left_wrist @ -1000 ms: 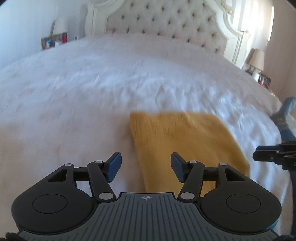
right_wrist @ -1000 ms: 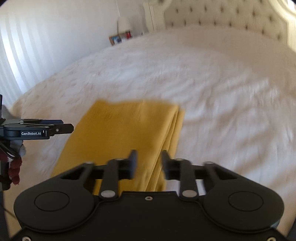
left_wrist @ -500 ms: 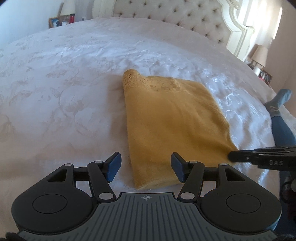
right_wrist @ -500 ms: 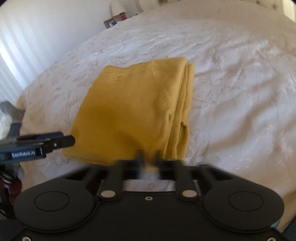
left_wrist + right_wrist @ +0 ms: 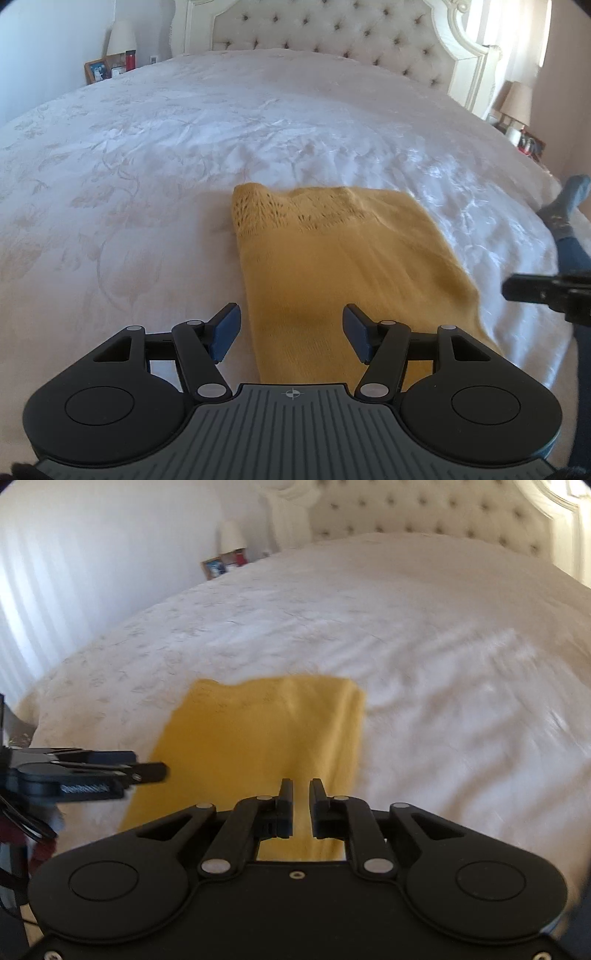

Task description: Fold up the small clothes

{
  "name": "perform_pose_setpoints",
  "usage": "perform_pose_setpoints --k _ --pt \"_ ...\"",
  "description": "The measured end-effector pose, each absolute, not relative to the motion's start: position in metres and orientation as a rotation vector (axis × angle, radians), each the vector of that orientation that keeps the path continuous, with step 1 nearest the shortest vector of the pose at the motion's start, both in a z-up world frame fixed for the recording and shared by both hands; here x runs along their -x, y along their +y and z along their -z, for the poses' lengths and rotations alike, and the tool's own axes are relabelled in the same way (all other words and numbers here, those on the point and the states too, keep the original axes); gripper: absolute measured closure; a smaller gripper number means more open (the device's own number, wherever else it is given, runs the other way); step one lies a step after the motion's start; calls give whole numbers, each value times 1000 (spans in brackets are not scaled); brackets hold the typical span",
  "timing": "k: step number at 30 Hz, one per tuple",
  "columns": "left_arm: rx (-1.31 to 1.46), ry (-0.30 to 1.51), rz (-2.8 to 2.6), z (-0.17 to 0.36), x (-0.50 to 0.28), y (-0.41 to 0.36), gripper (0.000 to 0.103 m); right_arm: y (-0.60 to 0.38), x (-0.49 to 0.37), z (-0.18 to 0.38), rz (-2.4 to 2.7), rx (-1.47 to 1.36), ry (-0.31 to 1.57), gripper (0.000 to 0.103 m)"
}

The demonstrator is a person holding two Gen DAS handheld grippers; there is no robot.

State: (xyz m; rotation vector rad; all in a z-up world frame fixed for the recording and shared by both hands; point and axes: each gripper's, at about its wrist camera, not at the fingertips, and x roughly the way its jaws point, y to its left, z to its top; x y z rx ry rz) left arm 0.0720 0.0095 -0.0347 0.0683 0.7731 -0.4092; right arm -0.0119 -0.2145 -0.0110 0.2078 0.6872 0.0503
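Nearest the left wrist camera, the left gripper [image 5: 291,330] has its blue-padded fingers [image 5: 224,332] spread wide apart with nothing between them; they hang over the near end of the yellow knit garment [image 5: 343,273], whose left edge runs just inside the left pad. The right gripper [image 5: 301,808] has its black fingers [image 5: 285,805] drawn nearly together, with a narrow slit between them through which the yellow cloth below shows; no cloth appears caught in the slit, though the view is blurred. Each gripper shows in the other's view: the right one juts in from the right edge of the left wrist view, beside the garment's right edge, and the left one reaches in from the left edge of the right wrist view, over the garment's left edge.

The garment [image 5: 266,738] lies folded into a flat oblong on the white bedspread [image 5: 147,166], near the foot of the bed, its long side running away from the cameras. Its far end carries a band of openwork knitting, and layered fold edges run down its right side.

At the right edge of the left wrist view, a leg in blue jeans with a grey-blue sock [image 5: 565,206] shows beside the bed.

Beyond the garment the bedspread, with a faint leaf pattern, stretches to a cream tufted headboard [image 5: 332,33]. On the left bedside stand a white lamp [image 5: 122,37], a picture frame [image 5: 96,71] and a red cylinder [image 5: 130,60]; on the right stands another lamp [image 5: 519,103].
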Motion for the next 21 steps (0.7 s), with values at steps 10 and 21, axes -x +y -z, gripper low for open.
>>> perform_pose_setpoints --k 10,21 --pt "1 890 346 68 -109 18 27 -226 -50 65 22 -227 807 95" --pt "26 892 351 48 -89 21 5 -225 -15 28 19 -214 703 10"
